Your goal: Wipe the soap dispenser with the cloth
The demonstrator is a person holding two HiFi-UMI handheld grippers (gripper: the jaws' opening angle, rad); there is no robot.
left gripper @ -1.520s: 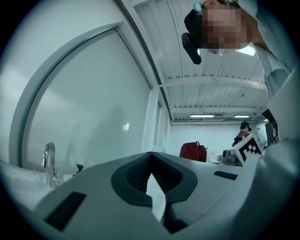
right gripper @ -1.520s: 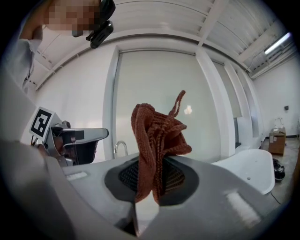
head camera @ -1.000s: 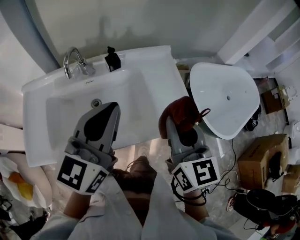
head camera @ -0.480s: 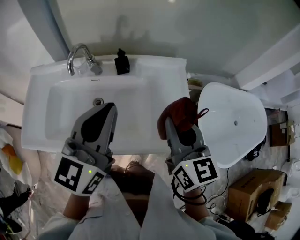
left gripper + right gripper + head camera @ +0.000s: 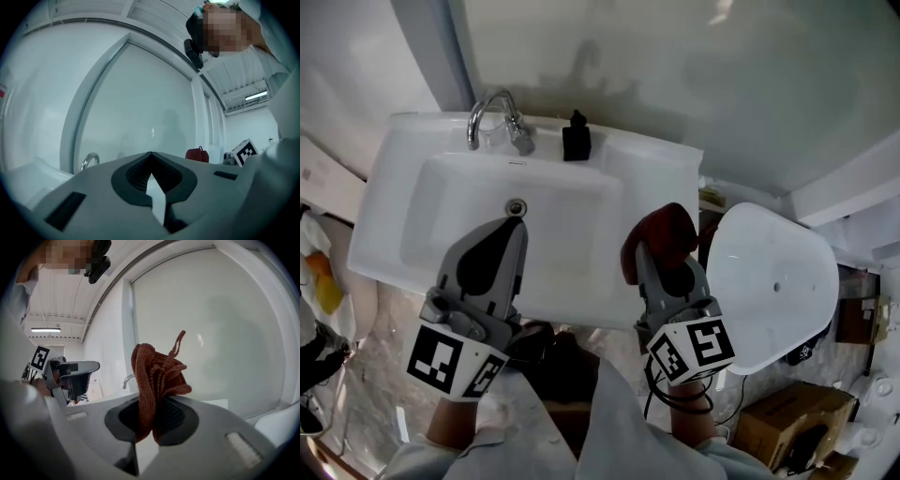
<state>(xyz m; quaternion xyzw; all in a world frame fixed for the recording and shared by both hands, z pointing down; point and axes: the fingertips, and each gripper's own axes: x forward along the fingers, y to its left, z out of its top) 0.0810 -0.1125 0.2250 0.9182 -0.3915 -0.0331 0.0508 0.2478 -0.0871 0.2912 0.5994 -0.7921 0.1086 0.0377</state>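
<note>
Right gripper point(image 5: 654, 251) has its fingers clamped on the rust-red knitted cloth point(image 5: 667, 228), mid-frame. Black soap dispenser point(image 5: 576, 142) upper centre, well apart. Left gripper point(image 5: 517, 223) fingers together, empty.

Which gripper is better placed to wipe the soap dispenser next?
Right, probably. The right gripper is shut on the cloth, while the left gripper is shut on nothing. The soap dispenser on the sink back rim lies ahead of both, untouched.

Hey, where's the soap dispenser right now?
In the head view, the black soap dispenser stands on the back rim of the sink, just to the right of the faucet.
</note>
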